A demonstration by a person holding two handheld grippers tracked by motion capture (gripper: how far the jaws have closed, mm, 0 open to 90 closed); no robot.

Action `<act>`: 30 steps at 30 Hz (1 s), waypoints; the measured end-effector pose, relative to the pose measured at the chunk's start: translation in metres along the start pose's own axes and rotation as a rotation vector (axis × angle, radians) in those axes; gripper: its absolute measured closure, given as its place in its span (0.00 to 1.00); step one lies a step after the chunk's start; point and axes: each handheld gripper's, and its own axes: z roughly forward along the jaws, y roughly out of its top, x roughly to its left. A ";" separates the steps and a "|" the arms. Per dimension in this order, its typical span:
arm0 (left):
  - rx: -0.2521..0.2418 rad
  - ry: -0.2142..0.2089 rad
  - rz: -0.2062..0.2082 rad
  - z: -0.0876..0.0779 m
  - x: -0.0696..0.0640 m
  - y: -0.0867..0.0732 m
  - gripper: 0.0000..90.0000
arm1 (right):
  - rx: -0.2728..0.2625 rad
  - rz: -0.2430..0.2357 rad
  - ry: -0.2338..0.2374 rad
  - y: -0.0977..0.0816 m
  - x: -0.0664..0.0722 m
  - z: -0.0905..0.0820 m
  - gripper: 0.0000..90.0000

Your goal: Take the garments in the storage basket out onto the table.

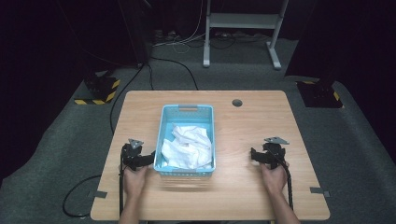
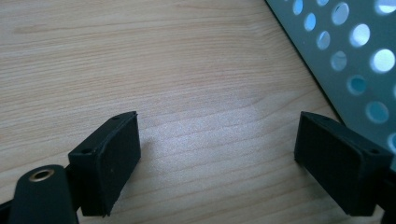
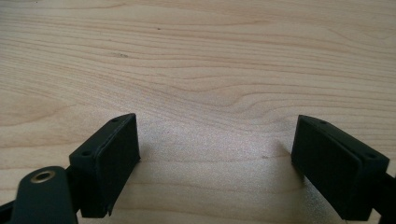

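So right now both grippers sit low on the counter with the blue basket between them. The left gripper is just beside the basket's left wall, jaws spread wide with nothing between them. The right gripper is well apart from the basket on the other side, jaws also spread, only bare wood under them.

My guess is the white cloth gets pulled out next. I'd come in from above, pinch a raised fold near the top of the heap and lift straight up so it doesn't snag. The left gripper could steady the rim, since that basket looks light.

The cloth is soft and crumpled. The basket is thin plastic with round holes punched in its wall. The counter is smooth pale wood grain.
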 end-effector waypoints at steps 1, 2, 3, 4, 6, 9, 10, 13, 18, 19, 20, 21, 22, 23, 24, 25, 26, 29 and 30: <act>0.000 0.000 0.000 0.000 0.000 0.000 0.16 | 0.000 0.000 0.000 0.000 0.000 0.000 0.16; 0.000 -0.001 -0.001 0.000 0.000 0.000 0.16 | 0.000 0.000 0.000 0.000 0.000 0.000 0.16; 0.000 0.000 0.000 0.000 0.000 0.000 0.16 | 0.002 0.002 -0.003 0.000 0.000 0.000 0.14; 0.000 0.000 -0.001 0.000 0.000 0.000 0.16 | 0.007 0.008 -0.009 0.000 -0.001 0.001 0.12; 0.000 0.000 -0.001 0.000 0.000 0.000 0.16 | 0.010 0.012 -0.012 0.001 -0.001 0.001 0.10; 0.000 -0.001 -0.001 0.000 0.000 0.000 0.16 | 0.020 0.018 -0.020 0.001 -0.001 0.002 0.07; 0.000 0.000 0.000 0.000 0.000 0.000 0.16 | 0.022 0.014 -0.014 0.001 -0.001 0.002 0.07; -0.001 0.000 -0.002 0.000 0.000 0.000 0.16 | 0.028 0.046 0.041 0.003 -0.006 -0.001 0.07; 0.000 0.000 -0.001 0.000 0.000 0.000 0.16 | -0.002 0.054 0.125 0.010 -0.005 -0.010 0.07; 0.000 0.000 -0.001 0.000 0.000 0.000 0.16 | -0.002 0.054 0.125 0.010 -0.005 -0.010 0.07; 0.000 0.000 -0.001 0.000 0.000 0.000 0.16 | -0.009 0.052 0.139 0.011 -0.004 -0.012 0.06; 0.000 0.000 -0.001 0.000 0.000 0.000 0.16 | -0.022 0.048 0.161 0.015 -0.003 -0.016 0.06; 0.000 0.000 -0.001 0.000 0.000 0.000 0.16 | -0.030 0.046 0.173 0.017 -0.002 -0.018 0.07; 0.000 0.000 -0.001 0.000 0.000 0.000 0.16 | -0.043 0.040 0.189 0.019 0.000 -0.021 0.07; -0.001 0.000 -0.001 0.000 0.000 0.000 0.16 | -0.050 0.034 0.199 0.021 0.001 -0.023 0.07; -0.001 0.000 -0.001 0.000 0.000 0.000 0.16 | -0.050 0.034 0.199 0.021 0.001 -0.023 0.07; 0.000 -0.001 -0.001 0.000 0.000 0.000 0.16 | -0.066 0.021 0.223 0.025 0.005 -0.026 0.07; 0.000 -0.001 -0.001 0.000 0.000 0.000 0.16 | -0.089 0.003 0.255 0.032 0.012 -0.032 0.08; 0.000 -0.001 -0.001 0.000 0.000 0.000 0.16 | -0.096 -0.004 0.266 0.035 0.014 -0.033 0.08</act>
